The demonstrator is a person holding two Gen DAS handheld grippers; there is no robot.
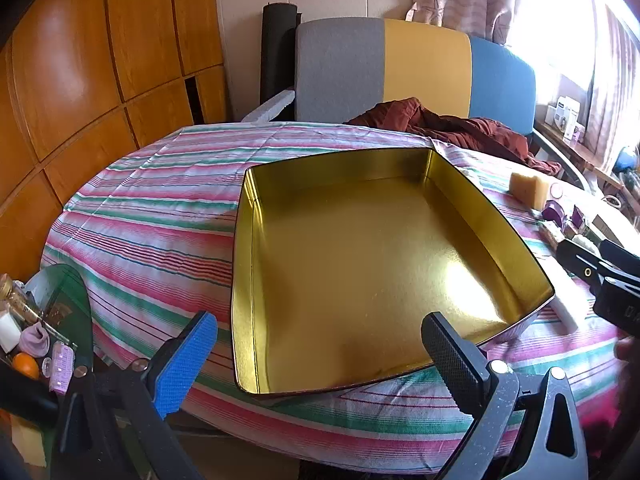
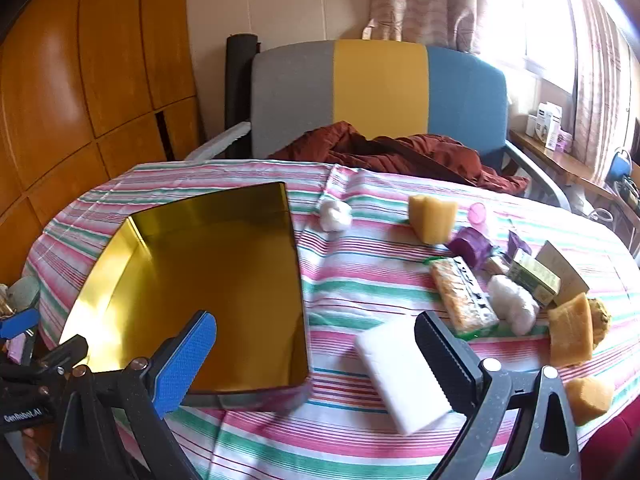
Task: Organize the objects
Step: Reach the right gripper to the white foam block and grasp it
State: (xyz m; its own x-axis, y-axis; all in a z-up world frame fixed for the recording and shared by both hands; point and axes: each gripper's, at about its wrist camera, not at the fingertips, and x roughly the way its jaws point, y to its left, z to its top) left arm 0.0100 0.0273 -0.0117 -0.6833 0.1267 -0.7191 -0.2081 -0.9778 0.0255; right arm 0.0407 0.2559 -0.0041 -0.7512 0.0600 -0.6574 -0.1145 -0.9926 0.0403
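An empty gold tin box [image 1: 496, 240] lies open on the striped tablecloth [image 1: 152, 216]; it also shows in the right wrist view [image 2: 224, 264]. My left gripper [image 1: 320, 344] is open and empty, hovering over the tin's near edge. My right gripper [image 2: 316, 344] is open and empty above a white foam block [image 2: 396, 376] just right of the tin. Loose items lie to the right: yellow sponges [image 2: 432, 216], [image 2: 570, 334], cotton balls [image 2: 335, 214], [image 2: 514, 304], a snack packet [image 2: 464, 296], purple items [image 2: 470, 246] and small boxes [image 2: 538, 276].
A grey, yellow and blue chair [image 2: 380, 88] stands behind the table with a rust-red cloth [image 2: 400, 152] on it. Wooden cabinets [image 1: 80, 80] are at left. A glass side table [image 1: 56, 308] with small items is at lower left. A cluttered windowsill [image 2: 548, 124] is at right.
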